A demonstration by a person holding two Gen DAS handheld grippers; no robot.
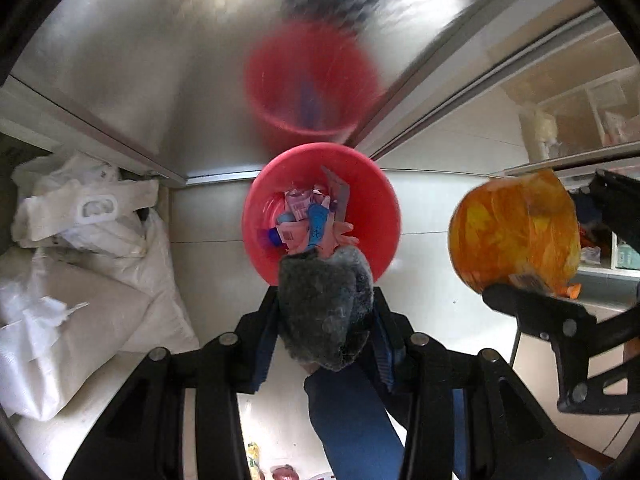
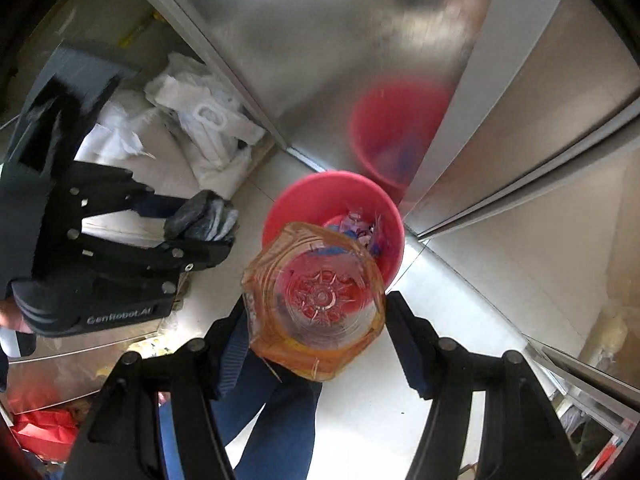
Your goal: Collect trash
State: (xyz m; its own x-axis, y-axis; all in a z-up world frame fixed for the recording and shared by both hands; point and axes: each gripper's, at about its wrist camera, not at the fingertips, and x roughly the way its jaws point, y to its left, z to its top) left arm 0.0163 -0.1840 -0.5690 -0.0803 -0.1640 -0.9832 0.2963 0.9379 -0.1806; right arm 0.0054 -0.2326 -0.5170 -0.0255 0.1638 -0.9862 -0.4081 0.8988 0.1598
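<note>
Left wrist — one red bin (image 1: 376, 204), two grippers, each holding one item.

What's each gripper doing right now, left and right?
Left gripper: closed on a grey fuzzy item, above the red bin.
Right gripper: closed on an orange plastic bottle, above the same bin.

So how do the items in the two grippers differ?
The left gripper holds a dark grey fuzzy wad, soft and opaque; the right gripper holds a clear orange plastic bottle, rigid and see-through. The bottle looks bulkier than the wad. Both are gripped above the red bin.
</note>
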